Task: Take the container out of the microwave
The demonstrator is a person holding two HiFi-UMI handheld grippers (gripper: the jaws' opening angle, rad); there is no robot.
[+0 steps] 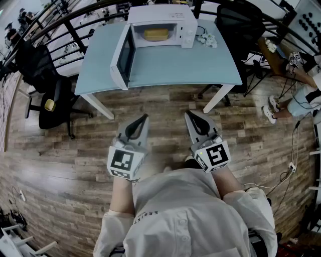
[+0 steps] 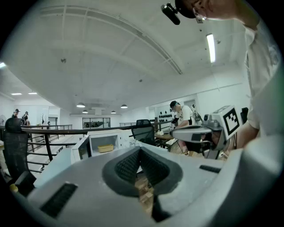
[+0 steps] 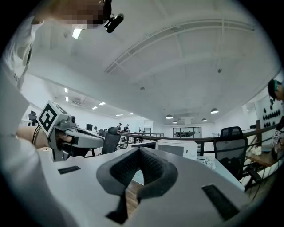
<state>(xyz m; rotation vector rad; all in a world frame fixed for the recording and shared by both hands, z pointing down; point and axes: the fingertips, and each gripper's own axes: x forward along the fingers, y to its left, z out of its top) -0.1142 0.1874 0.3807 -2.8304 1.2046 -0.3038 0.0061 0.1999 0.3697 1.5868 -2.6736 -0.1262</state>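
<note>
container (image 1: 156,34): yellow, inside the microwave (image 1: 186,20) on the table (image 1: 200,68), door (image 1: 123,57) swung open | left gripper (image 1: 144,118): jaws pressed together, nothing between them, over the wood floor (image 1: 60,165), apart from the table | right gripper (image 1: 189,115): jaws pressed together, empty, beside the left gripper

The white microwave (image 1: 165,15) looks glossy, the pale-blue table (image 1: 175,65) smooth and matt, the plank floor (image 1: 65,160) probably wood laminate.
</note>
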